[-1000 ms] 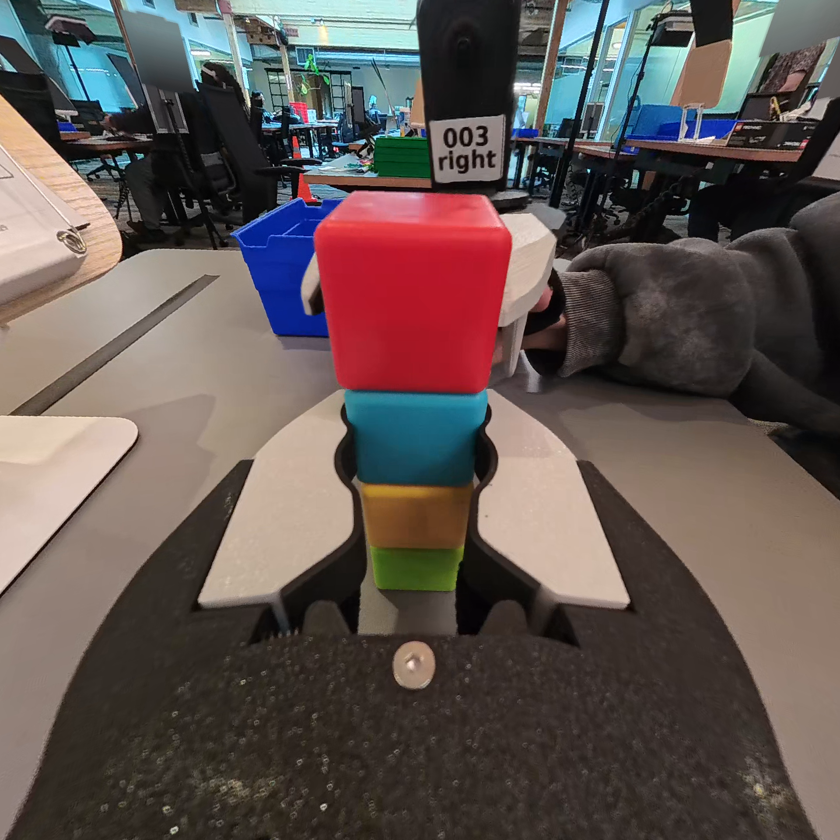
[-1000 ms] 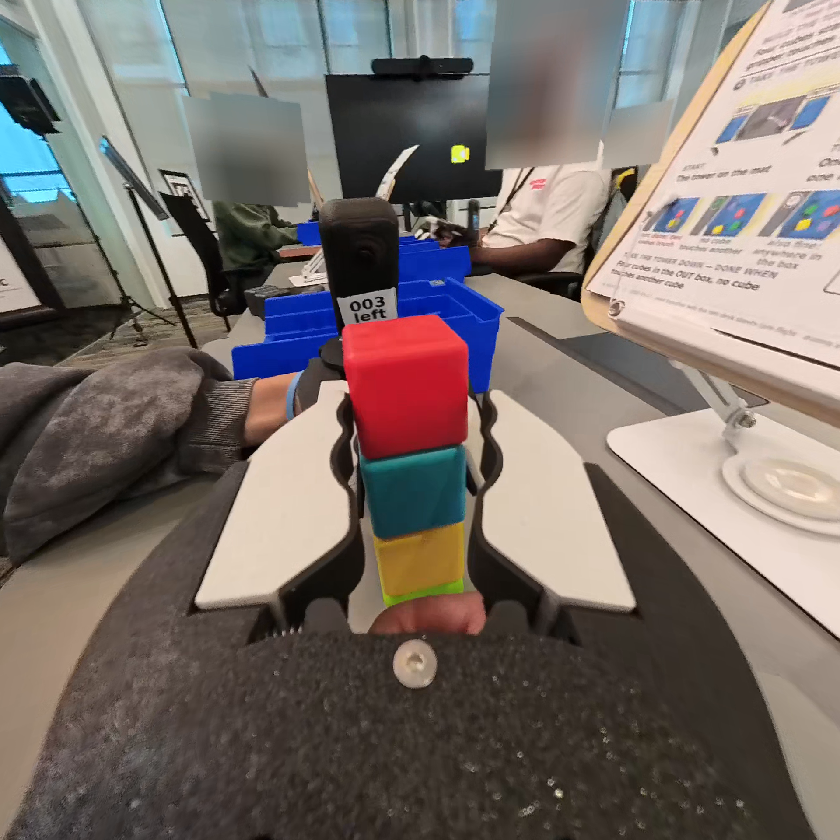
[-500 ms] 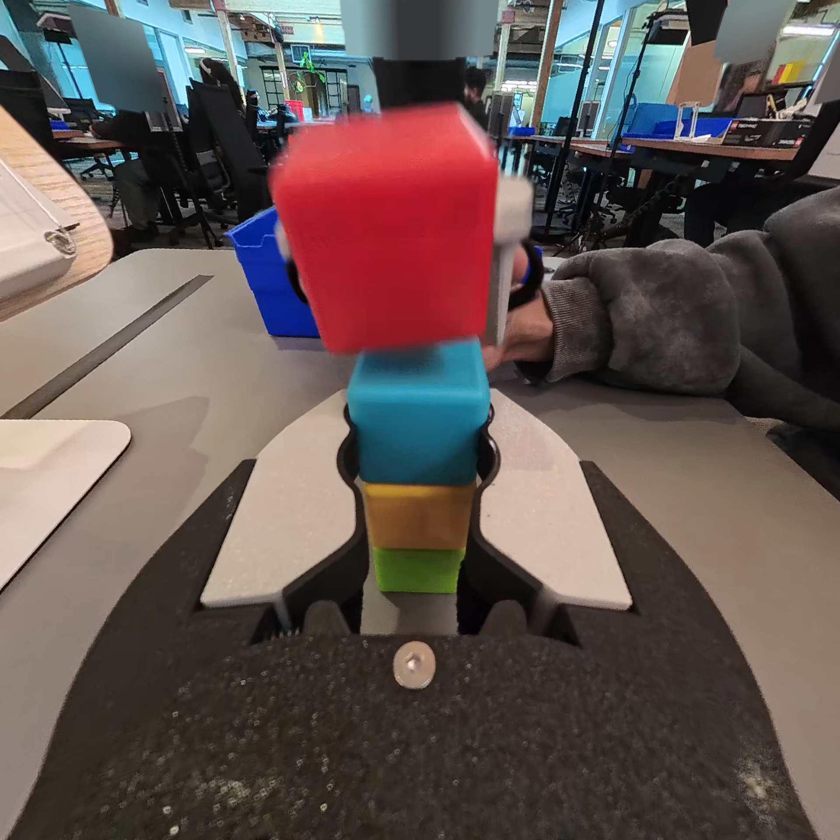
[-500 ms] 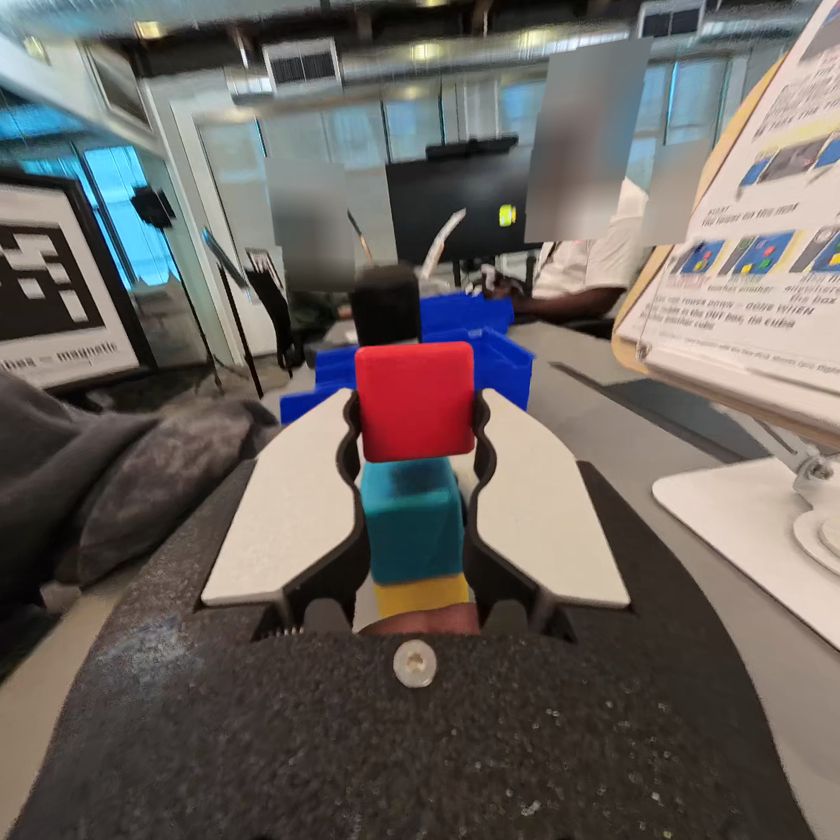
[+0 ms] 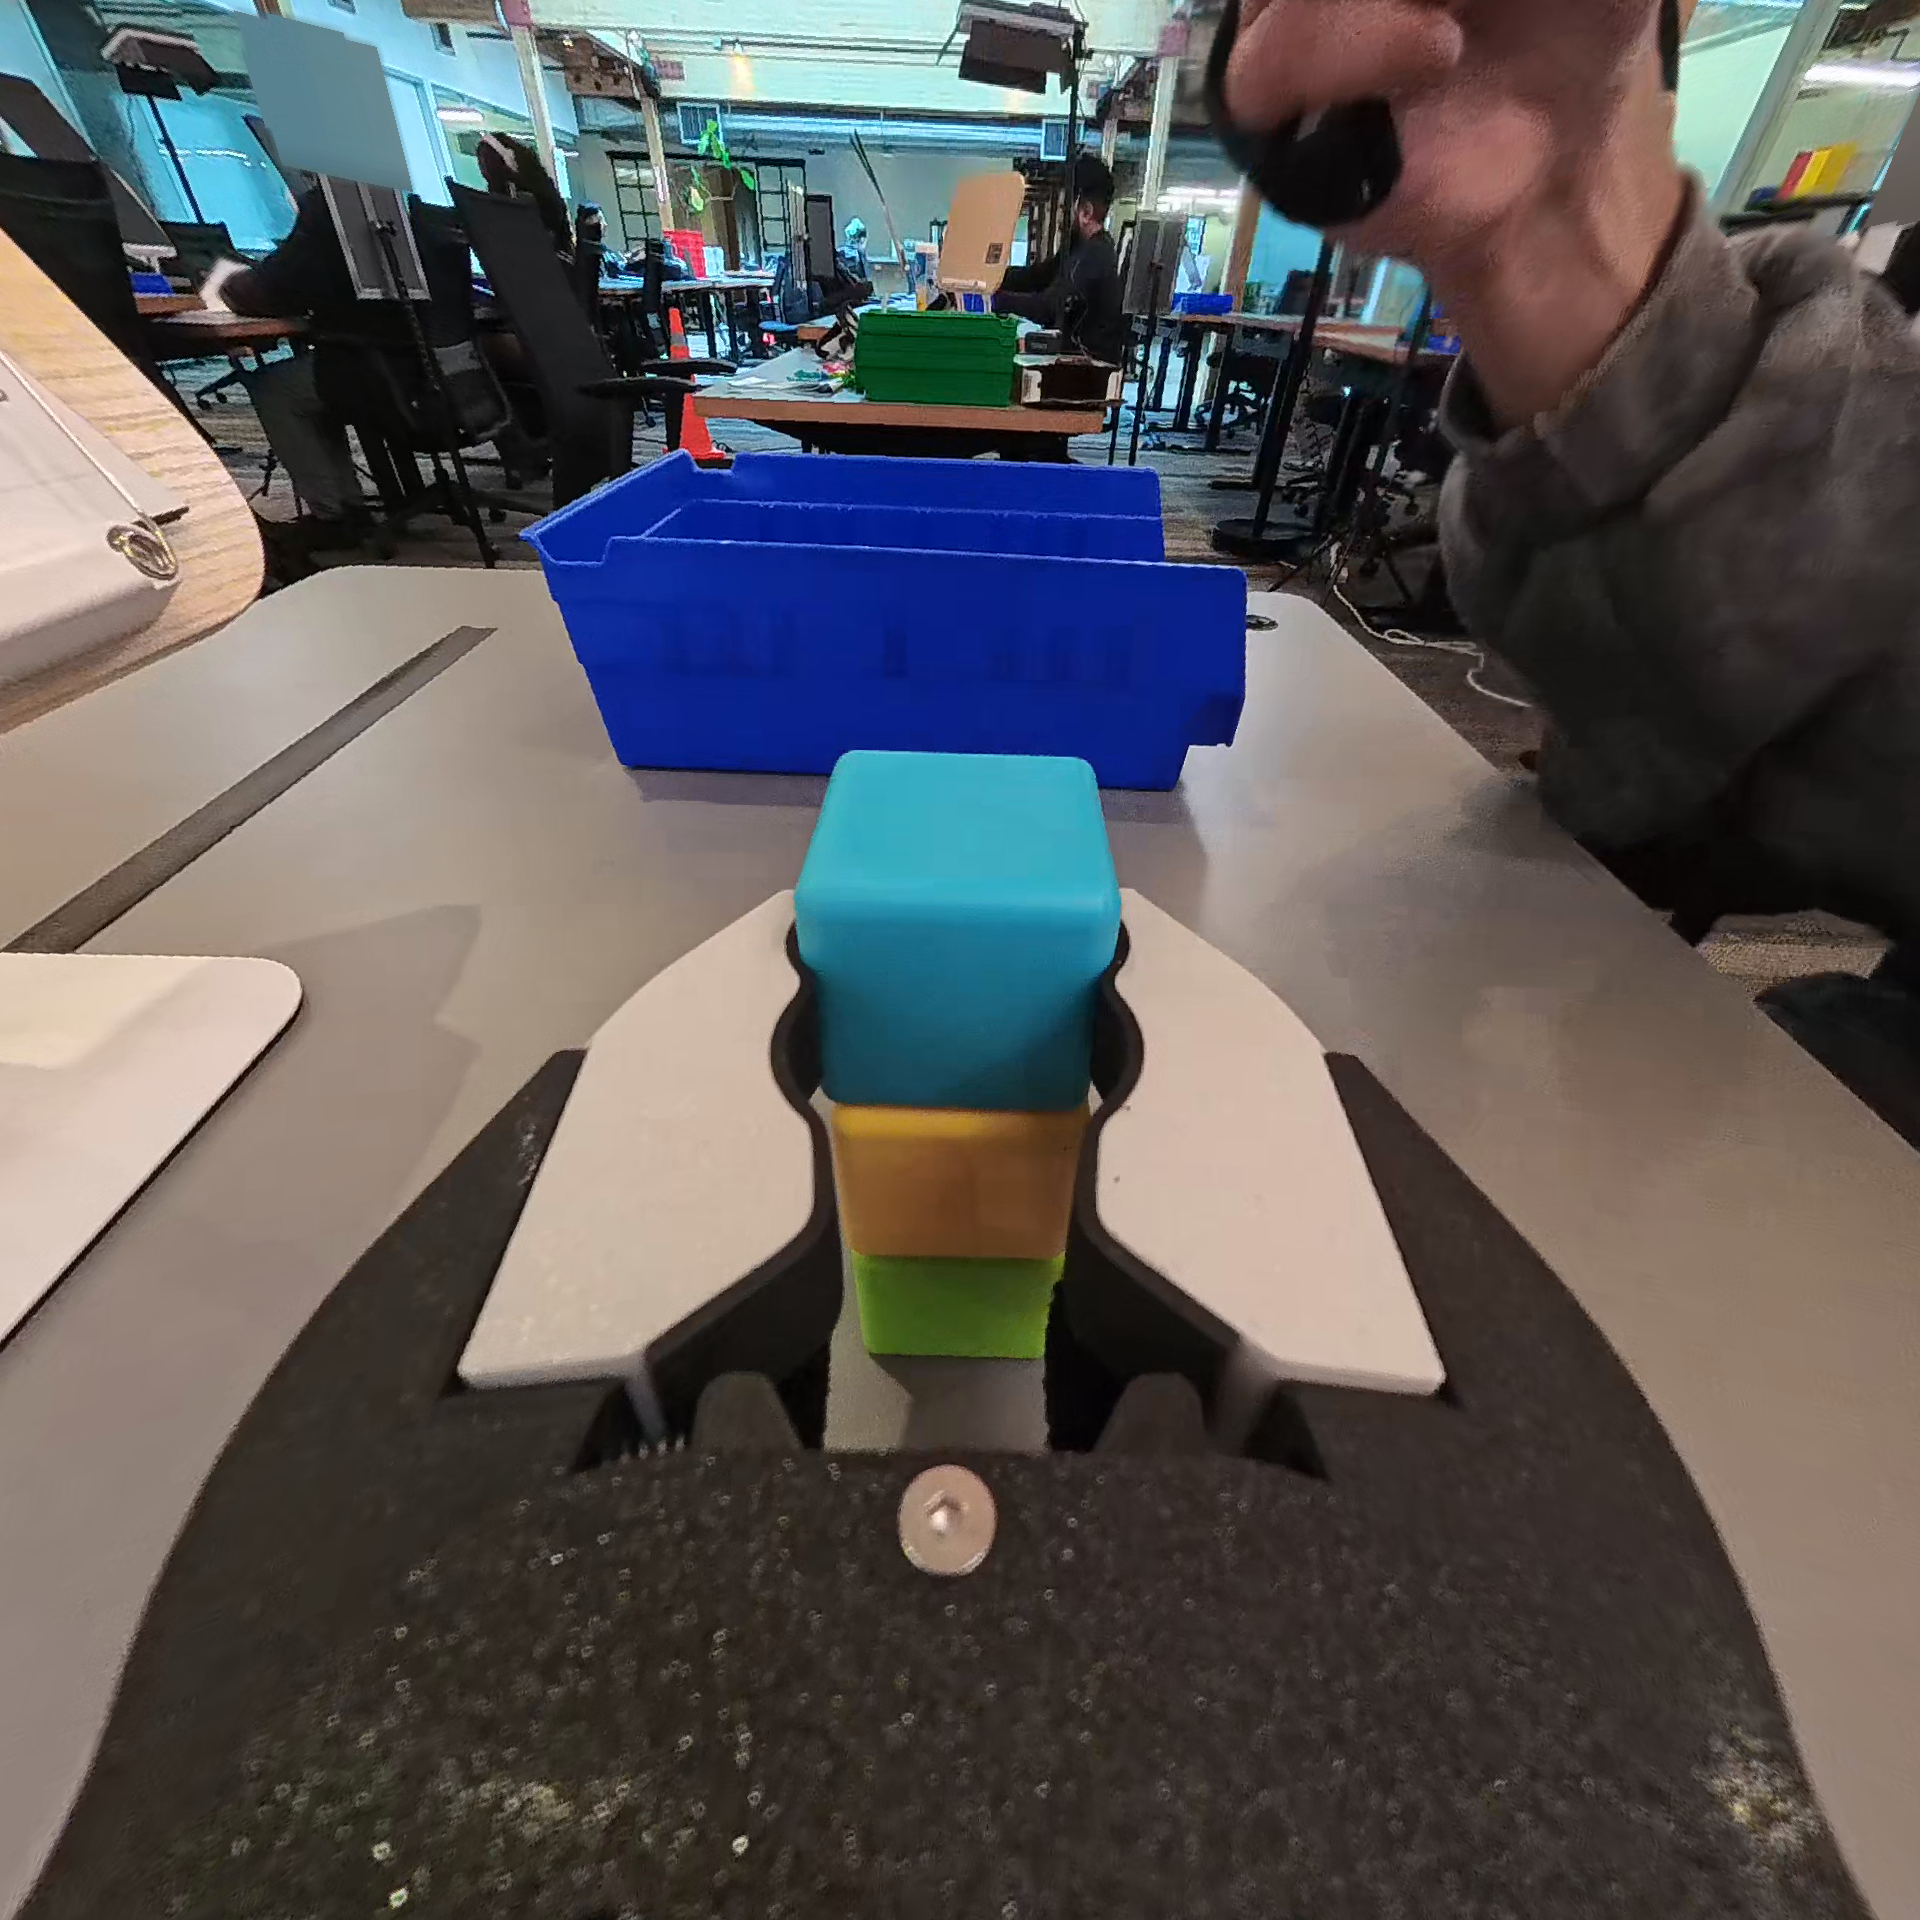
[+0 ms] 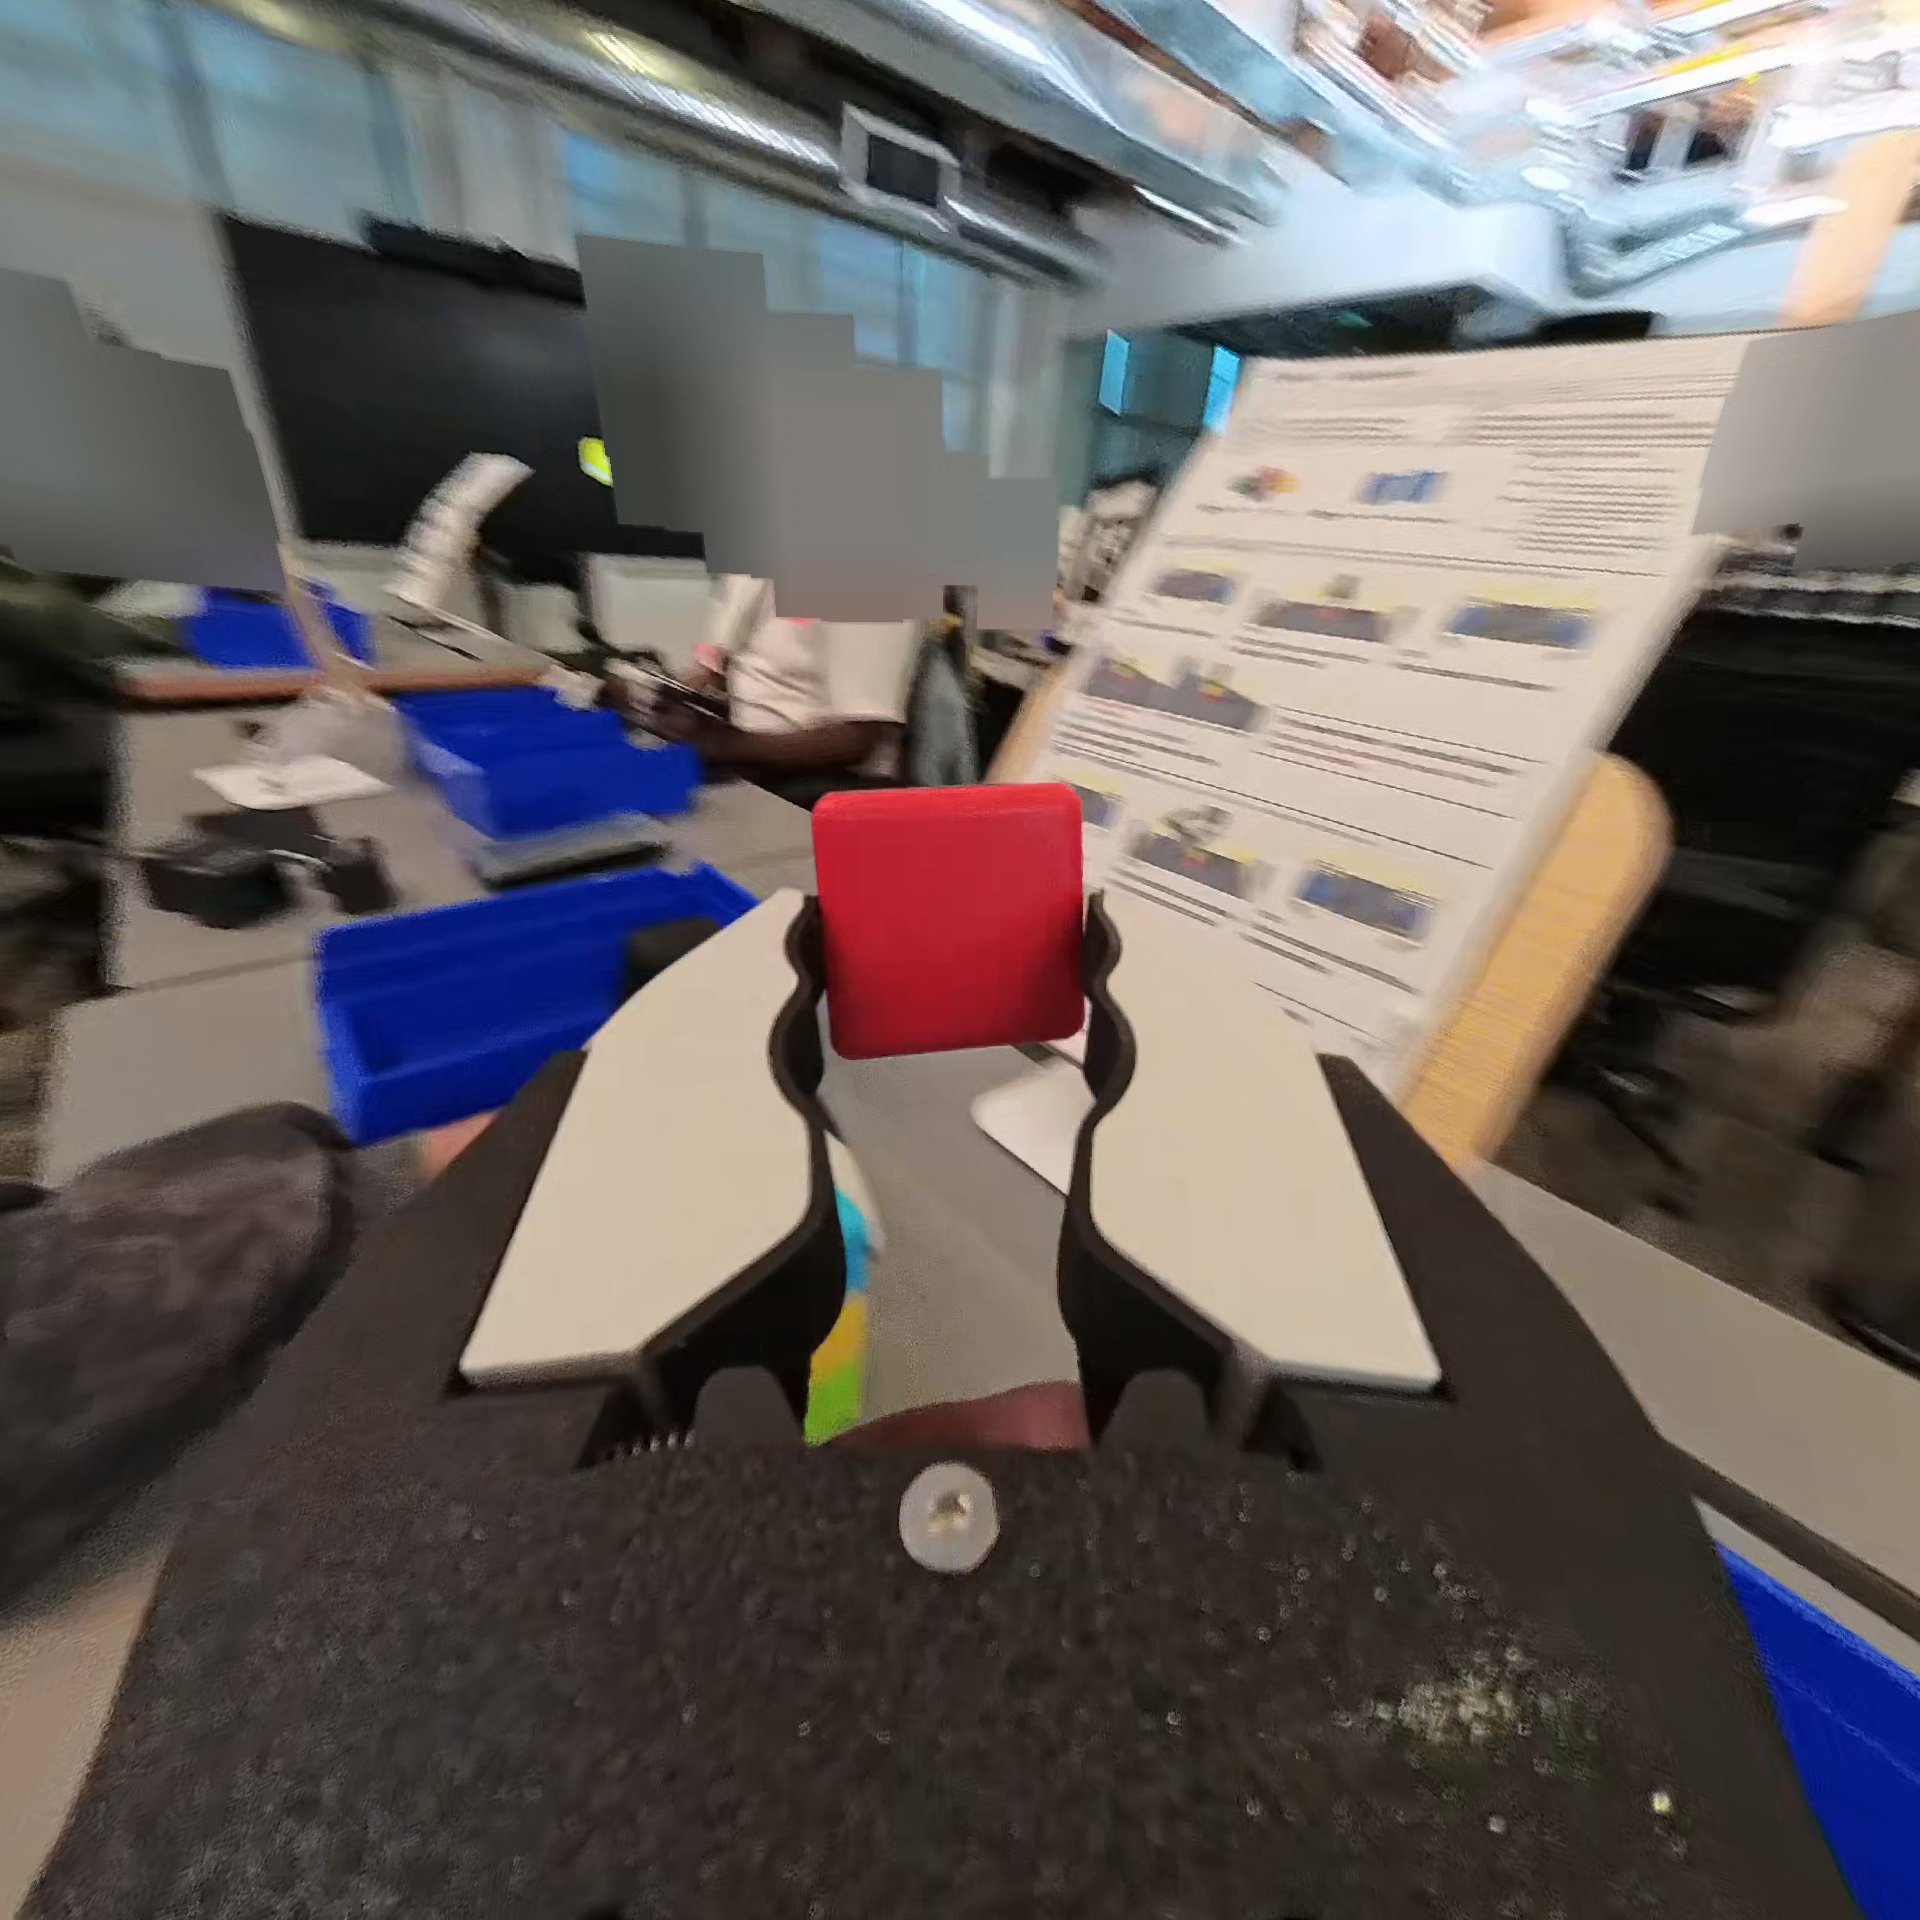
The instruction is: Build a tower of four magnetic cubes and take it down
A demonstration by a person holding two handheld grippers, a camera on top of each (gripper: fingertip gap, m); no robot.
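Observation:
In the left wrist view a stack of three cubes stands on the grey table [image 5: 1455, 1039]: teal cube [image 5: 956, 935] on top, yellow cube [image 5: 956, 1179] in the middle, green cube [image 5: 951, 1304] at the bottom. My left gripper [image 5: 956, 987] is shut on the teal cube. In the right wrist view my right gripper [image 6: 948, 940] is shut on the red cube [image 6: 948, 920] and holds it in the air, clear of the stack. A blurred sliver of the stack [image 6: 847, 1320] shows below between the right fingers. The hand holding the right gripper [image 5: 1340, 125] is high at the upper right.
A blue bin [image 5: 894, 634] stands just behind the stack; it also shows in the right wrist view [image 6: 488, 987]. An instruction board on a white stand [image 6: 1351, 665] is to the right there. A white stand base [image 5: 104, 1081] lies at the left. A grey sleeve [image 5: 1683, 582] is at right.
My right gripper has pulled the red cube off the top of the stack and lifted it up and away. My left gripper stays shut on the teal cube.

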